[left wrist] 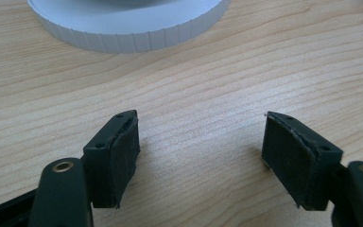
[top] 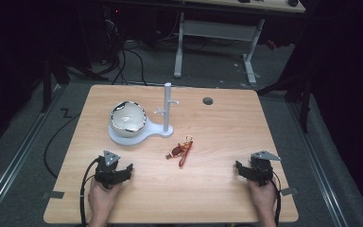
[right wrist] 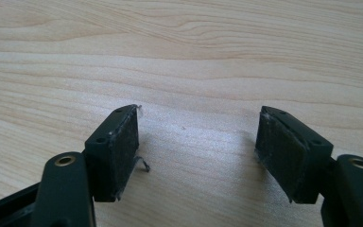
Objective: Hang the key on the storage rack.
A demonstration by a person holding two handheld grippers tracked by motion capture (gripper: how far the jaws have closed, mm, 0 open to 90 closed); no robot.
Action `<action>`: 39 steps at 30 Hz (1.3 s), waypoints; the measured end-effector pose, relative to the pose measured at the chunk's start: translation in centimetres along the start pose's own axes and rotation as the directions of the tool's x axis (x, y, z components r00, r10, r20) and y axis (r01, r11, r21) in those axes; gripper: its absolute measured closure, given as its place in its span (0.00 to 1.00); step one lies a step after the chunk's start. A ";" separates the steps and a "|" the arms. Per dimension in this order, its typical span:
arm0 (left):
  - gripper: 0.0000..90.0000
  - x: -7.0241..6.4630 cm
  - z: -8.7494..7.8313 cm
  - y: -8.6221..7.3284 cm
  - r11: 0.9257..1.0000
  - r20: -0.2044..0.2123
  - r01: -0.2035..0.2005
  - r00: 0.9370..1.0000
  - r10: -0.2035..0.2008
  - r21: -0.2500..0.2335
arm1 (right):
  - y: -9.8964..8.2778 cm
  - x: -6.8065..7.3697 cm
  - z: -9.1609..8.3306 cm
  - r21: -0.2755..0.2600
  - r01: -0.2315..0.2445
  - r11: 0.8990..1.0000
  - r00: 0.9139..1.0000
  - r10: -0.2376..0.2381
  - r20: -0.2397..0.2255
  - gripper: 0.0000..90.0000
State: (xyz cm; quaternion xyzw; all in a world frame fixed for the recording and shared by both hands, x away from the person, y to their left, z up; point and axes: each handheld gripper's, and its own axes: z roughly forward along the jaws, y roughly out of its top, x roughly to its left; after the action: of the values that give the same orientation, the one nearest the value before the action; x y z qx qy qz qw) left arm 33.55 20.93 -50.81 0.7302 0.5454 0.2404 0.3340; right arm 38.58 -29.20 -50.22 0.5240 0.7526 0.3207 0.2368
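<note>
Wooden table [top: 217, 189], both grippers parked low on the near side, well apart from each other. Left gripper [top: 123, 171] sits near the front-left, held by the left hand [top: 103, 198]; its jaws are spread wide with nothing between them, only bare wood in the gap in the left gripper view [left wrist: 198, 156]. Right gripper [top: 240, 170] sits near the front-right in the right hand [top: 263, 198]; jaws equally wide apart, nothing held, bare wood between the pads [right wrist: 196, 151]. A bit of frayed pad material hangs off its left pad [right wrist: 123, 142]. White stand base [top: 127, 135] sits centre-left toward the far half, carrying a bowl [top: 128, 117] with a dark rim; its white post [top: 167, 106] with short pegs rises just to the right of the bowl. The base edge [left wrist: 137, 35] is near the top of the left gripper view, ahead of the jaws and clear of them. Red keychain [top: 182, 151] lies flat mid-table, between the two grippers and slightly forward, just in front of the post foot, touching neither. Open wood right of the keychain out to the right edge; small dark hole [top: 208, 100] near the far edge. Both grippers sit close to the front edge.
</note>
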 end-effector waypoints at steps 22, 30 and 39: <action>0.31 0.0 0.0 0.0 1.000 0.003 0.002 1.000 -0.002 0.001 | 0.0 0.0 0.0 0.000 0.000 1.000 1.000 0.000 0.000 0.35; 0.30 0.1 0.0 0.0 1.000 0.022 -0.002 1.000 0.002 0.000 | 0.0 0.0 0.0 0.000 -0.001 1.000 1.000 0.001 0.000 0.35; 0.30 0.0 0.0 0.0 1.000 0.033 -0.003 0.999 0.003 -0.003 | 0.0 0.0 0.0 0.000 -0.001 1.000 1.000 0.001 0.000 0.35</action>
State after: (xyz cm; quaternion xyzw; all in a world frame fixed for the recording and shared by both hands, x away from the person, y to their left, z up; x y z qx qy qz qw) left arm 33.55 20.97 -50.77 0.7344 0.5383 0.2295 0.3437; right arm 38.59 -29.20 -50.21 0.5242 0.7525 0.3208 0.2366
